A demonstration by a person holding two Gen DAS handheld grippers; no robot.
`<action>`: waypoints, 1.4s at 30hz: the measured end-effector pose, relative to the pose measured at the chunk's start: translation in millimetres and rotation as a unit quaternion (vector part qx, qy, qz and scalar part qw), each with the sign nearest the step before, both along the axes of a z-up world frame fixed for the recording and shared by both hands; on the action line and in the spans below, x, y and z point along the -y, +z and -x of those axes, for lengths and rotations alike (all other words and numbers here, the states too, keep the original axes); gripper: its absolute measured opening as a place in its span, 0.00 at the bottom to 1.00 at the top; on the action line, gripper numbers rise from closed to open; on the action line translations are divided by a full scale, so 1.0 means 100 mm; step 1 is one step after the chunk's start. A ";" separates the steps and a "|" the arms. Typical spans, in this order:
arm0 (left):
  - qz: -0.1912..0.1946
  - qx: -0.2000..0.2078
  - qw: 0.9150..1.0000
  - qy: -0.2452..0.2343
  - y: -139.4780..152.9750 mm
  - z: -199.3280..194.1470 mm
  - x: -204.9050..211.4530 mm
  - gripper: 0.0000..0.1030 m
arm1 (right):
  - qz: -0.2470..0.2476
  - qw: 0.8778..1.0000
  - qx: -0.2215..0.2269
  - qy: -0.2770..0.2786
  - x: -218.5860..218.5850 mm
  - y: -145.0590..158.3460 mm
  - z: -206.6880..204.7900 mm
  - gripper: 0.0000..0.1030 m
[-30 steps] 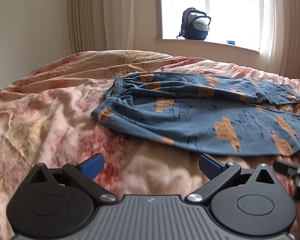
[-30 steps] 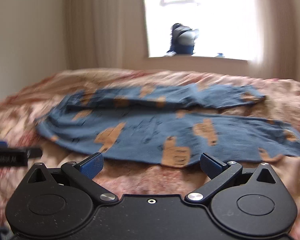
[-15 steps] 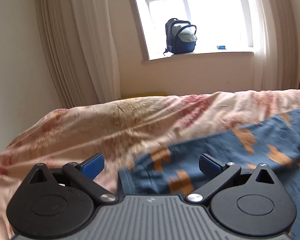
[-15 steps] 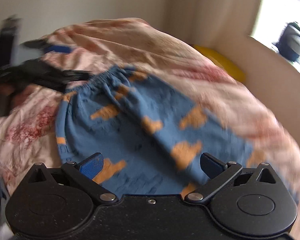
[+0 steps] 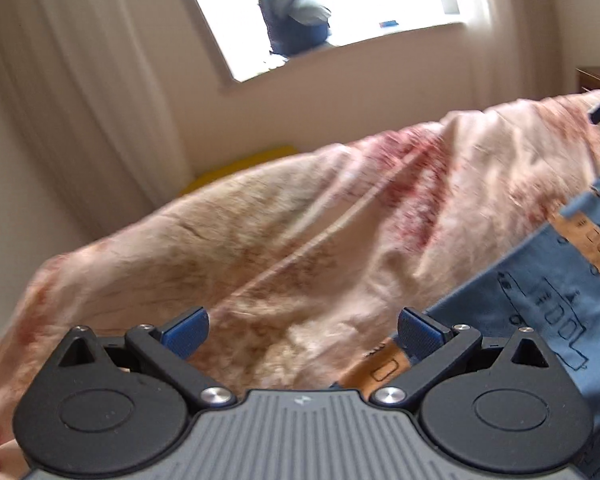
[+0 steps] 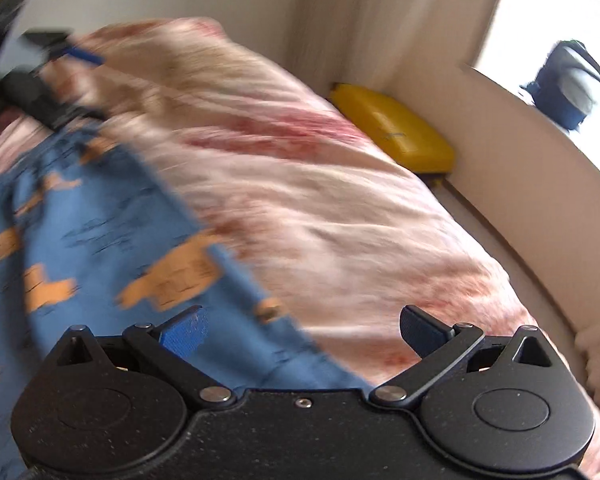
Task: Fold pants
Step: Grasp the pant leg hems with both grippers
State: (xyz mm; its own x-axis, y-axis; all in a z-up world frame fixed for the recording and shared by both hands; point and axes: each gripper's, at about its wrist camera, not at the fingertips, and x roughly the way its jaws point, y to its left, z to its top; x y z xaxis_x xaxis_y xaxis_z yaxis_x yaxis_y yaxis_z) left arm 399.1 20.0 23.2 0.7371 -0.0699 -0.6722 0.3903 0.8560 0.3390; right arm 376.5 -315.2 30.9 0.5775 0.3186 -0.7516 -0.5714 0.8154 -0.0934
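bedspread [image 5: 300,240] crumpled; window [image 5: 340,12] ahead. pants [image 6: 80,220] lie under both grippers, left [image 5: 303,330] and right [image 6: 304,330], jaws wide, empty.

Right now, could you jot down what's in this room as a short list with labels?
surface: bed under a pink patterned cover
garment: blue pants with orange print, lying flat on the bed
left hand-held gripper: open, empty
right hand-held gripper: open, empty, jaws just closing slightly
windowsill: backpack
beside bed: yellow case
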 end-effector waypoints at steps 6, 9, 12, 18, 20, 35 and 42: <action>0.010 -0.085 0.992 -0.089 -0.12 -0.16 0.11 1.00 | -0.029 0.998 -0.048 0.029 0.01 -0.20 -0.16 0.82; -0.035 -0.108 0.986 -0.123 -0.21 -0.20 0.17 0.98 | -0.030 0.996 -0.071 0.036 -0.03 -0.28 -0.18 0.75; -0.027 -0.120 0.986 -0.115 -0.24 -0.30 0.11 0.84 | -0.030 0.995 -0.090 0.040 -0.07 -0.31 -0.19 0.71; 0.038 -0.189 0.976 -0.098 -0.28 -0.46 -0.05 0.13 | -0.027 0.994 -0.095 0.038 -0.13 -0.34 -0.16 0.38; 0.028 -0.187 0.977 -0.098 -0.26 -0.42 -0.03 0.04 | -0.032 0.995 -0.093 0.032 -0.20 -0.38 -0.12 0.25; 0.004 0.038 0.999 0.017 0.53 0.13 0.07 0.00 | 0.004 0.991 0.132 -0.011 -0.48 0.17 0.04 0.00; -0.027 -0.018 0.997 0.067 -0.04 -0.44 0.07 0.00 | 0.050 0.993 0.100 -0.041 -0.87 -0.17 -0.53 0.00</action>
